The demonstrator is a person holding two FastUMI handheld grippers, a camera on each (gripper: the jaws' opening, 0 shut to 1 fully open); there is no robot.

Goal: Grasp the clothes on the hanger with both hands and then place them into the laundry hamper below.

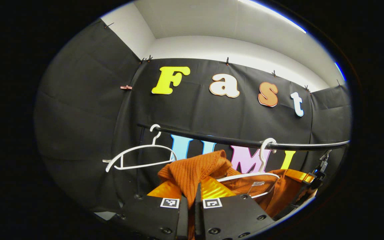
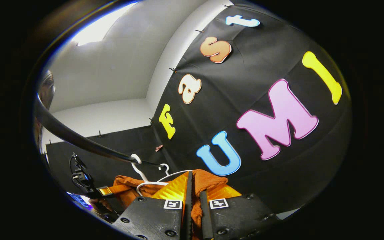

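The left gripper [image 1: 191, 196] was closed to a narrow slit on a bunched fold of the orange sweater [image 1: 195, 168], knit pinched between both yellow-faced fingers [image 1: 213, 188]. The right gripper [image 2: 193, 196] was likewise clamped on a ridge of the same sweater [image 2: 208, 181], cloth filling the gap between its fingers [image 2: 172, 190]. Each grip appeared to take one shoulder, presumably so the garment could be lifted evenly off its hanger [image 1: 260, 176] rather than dragged from one side. The sweater was draped on that white hanger, whose hook sat over the dark rail [image 1: 212, 138] toward the rail's right end in the left gripper view; the neck label showed inside the collar. A second, bare hanger [image 1: 138, 155] hung near the rail's left end, well apart. In the left gripper view the other gripper [image 1: 307, 181] showed at the sweater's far shoulder. The hamper lay outside both frames, so the drop remained undone.
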